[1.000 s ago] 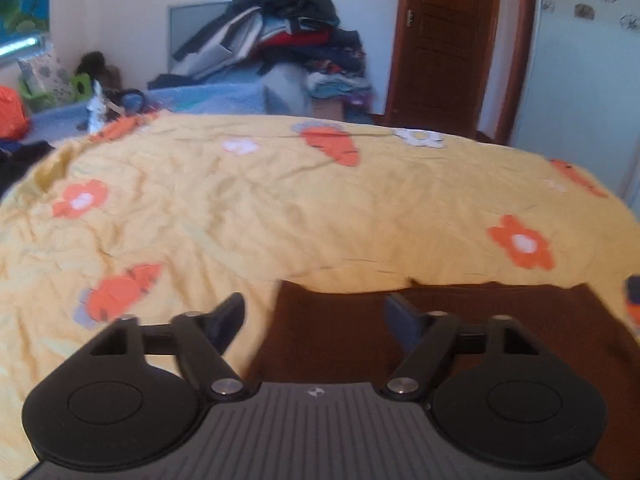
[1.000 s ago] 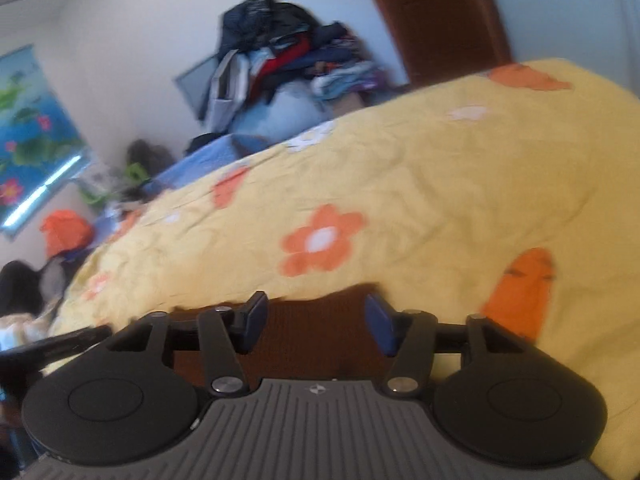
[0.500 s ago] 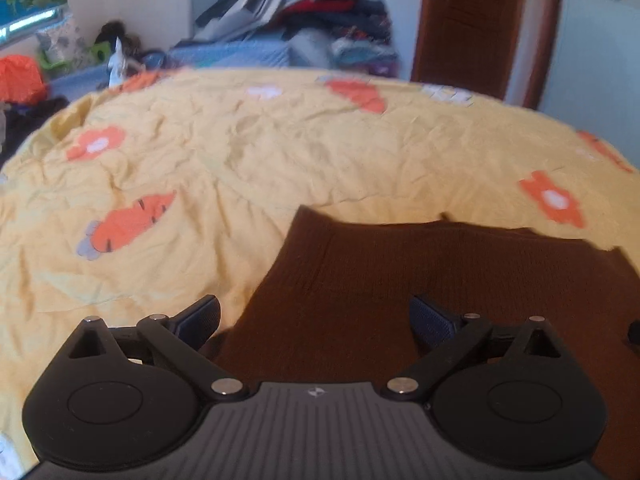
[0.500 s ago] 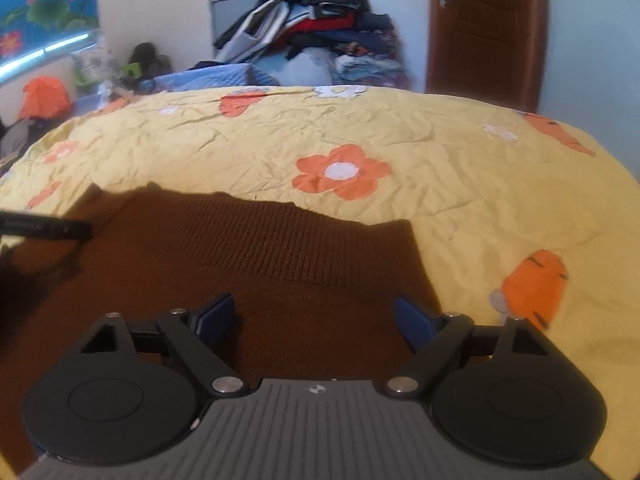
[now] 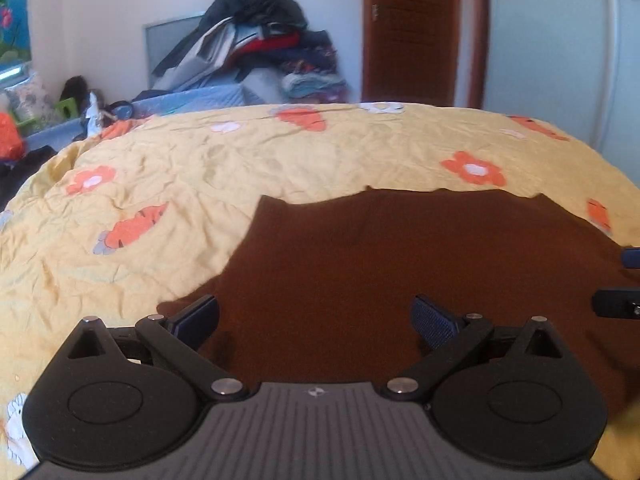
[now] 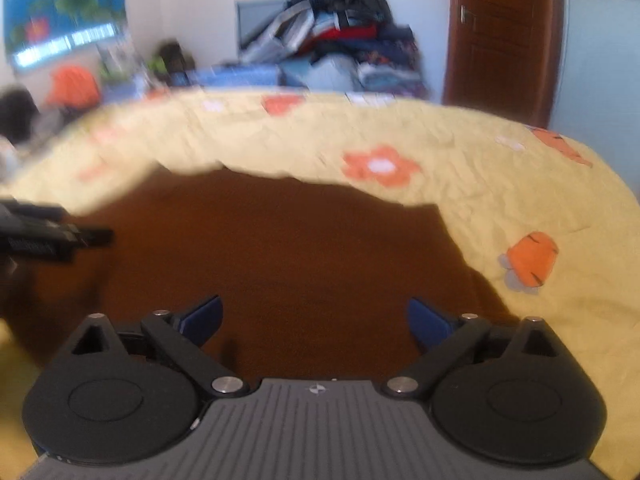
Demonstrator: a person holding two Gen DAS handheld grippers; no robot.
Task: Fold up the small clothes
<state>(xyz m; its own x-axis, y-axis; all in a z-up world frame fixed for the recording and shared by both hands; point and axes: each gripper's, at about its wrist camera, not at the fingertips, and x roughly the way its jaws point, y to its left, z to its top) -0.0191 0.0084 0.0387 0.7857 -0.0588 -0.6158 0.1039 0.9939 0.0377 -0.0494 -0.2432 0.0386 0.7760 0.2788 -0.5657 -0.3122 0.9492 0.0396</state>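
Note:
A dark brown knitted garment (image 5: 400, 264) lies flat on the yellow flowered bedspread (image 5: 200, 168). My left gripper (image 5: 316, 320) is open and empty above the garment's left part. The garment also shows in the right wrist view (image 6: 288, 248), which is blurred. My right gripper (image 6: 314, 318) is open and empty above its right part. The right gripper's tip shows at the right edge of the left wrist view (image 5: 618, 300). The left gripper shows at the left edge of the right wrist view (image 6: 48, 236).
A heap of clothes (image 5: 264, 56) is piled behind the bed against the wall. A brown door (image 5: 412, 32) stands at the back right. Orange and dark items (image 5: 8, 144) lie beyond the bed's left side. The bedspread (image 6: 520, 184) extends past the garment.
Both grippers have drawn back and risen, so more of the brown garment shows. Both jaws have opened wider than one second ago. The right wrist view has turned level.

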